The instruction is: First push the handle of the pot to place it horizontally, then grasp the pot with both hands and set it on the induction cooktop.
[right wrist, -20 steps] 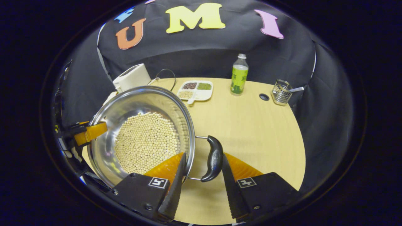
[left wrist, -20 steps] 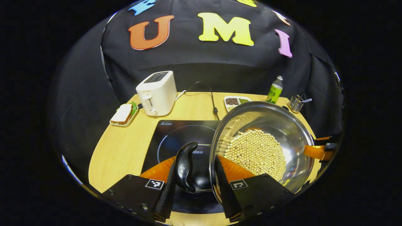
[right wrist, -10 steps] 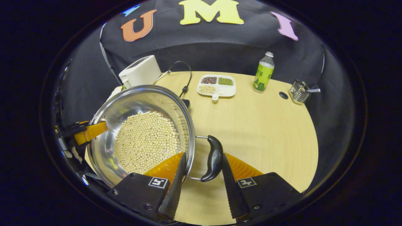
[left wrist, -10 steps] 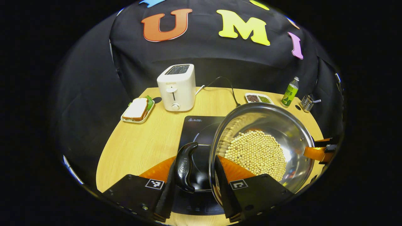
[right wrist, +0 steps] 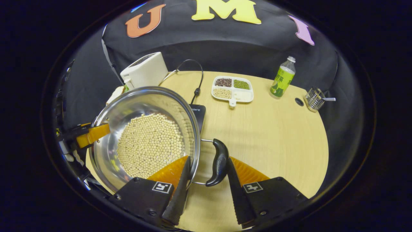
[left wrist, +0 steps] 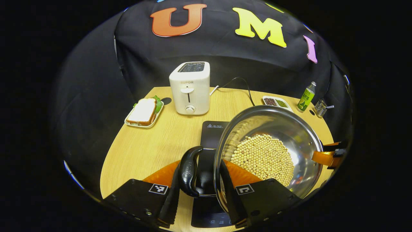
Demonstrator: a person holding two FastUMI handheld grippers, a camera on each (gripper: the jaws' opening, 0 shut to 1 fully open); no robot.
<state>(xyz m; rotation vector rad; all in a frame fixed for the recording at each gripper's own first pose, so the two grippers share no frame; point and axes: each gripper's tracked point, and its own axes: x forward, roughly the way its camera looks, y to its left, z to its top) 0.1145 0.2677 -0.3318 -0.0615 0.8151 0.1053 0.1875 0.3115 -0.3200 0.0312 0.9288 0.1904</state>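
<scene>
Carried rightward off the cooktop (left wrist: 210,130), pot (left wrist: 273,129) hangs by handles pinched in both grippers' fingers (left wrist: 169,196); toaster (left wrist: 190,87) reads SUPOR.

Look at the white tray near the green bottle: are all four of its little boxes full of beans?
No. In the right gripper view the tray holds dark, green and pale beans in three compartments, and the fourth looks bare white.

pot (left wrist: 299,135): shiny polished metal | table (left wrist: 151,141): matt pale wood | cooktop (left wrist: 212,129): glossy black
</scene>
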